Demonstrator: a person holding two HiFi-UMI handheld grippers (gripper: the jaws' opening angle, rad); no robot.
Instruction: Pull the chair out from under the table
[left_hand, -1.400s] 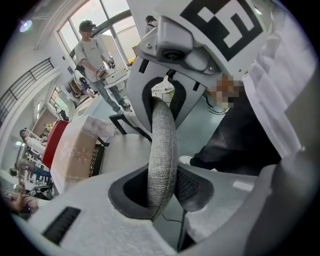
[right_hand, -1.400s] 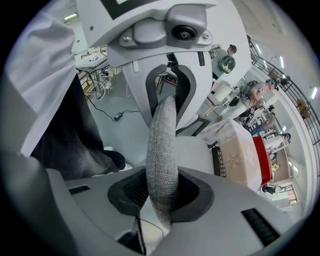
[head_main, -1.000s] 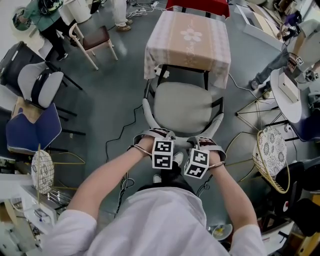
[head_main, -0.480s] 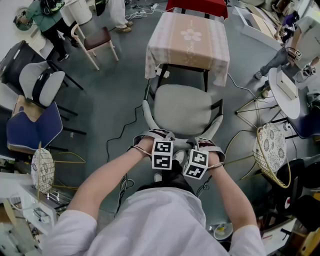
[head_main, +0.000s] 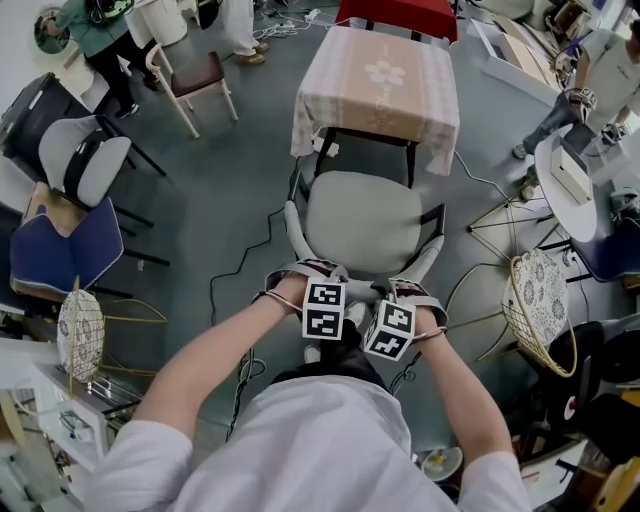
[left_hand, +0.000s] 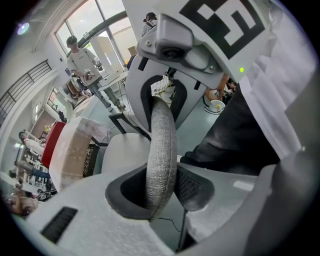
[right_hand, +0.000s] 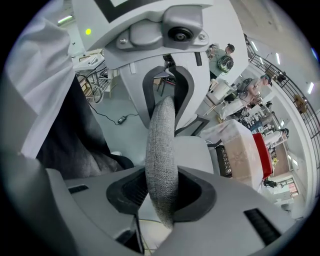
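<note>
A chair with a pale grey seat (head_main: 363, 220) stands with its front just under a small table (head_main: 378, 75) covered by a pink flowered cloth. Both grippers reach down onto the top edge of its grey fabric backrest (left_hand: 161, 150), close to my body. The left gripper (head_main: 322, 285) is shut on that edge, which runs up between its pads (left_hand: 192, 185). The right gripper (head_main: 395, 290) straddles the same backrest (right_hand: 161, 150). Its jaws have just been opening, and the fabric sits loosely between them.
A wooden chair (head_main: 190, 75) and a grey office chair (head_main: 80, 165) stand at the left, with a blue-cushioned seat (head_main: 60, 250) below them. Wire chairs (head_main: 535, 310) and a round white table (head_main: 570, 185) crowd the right. A cable (head_main: 240, 260) lies on the floor. People stand at the back.
The chair seat has come a little way out from under the table toward me, with both grippers staying on the backrest.
</note>
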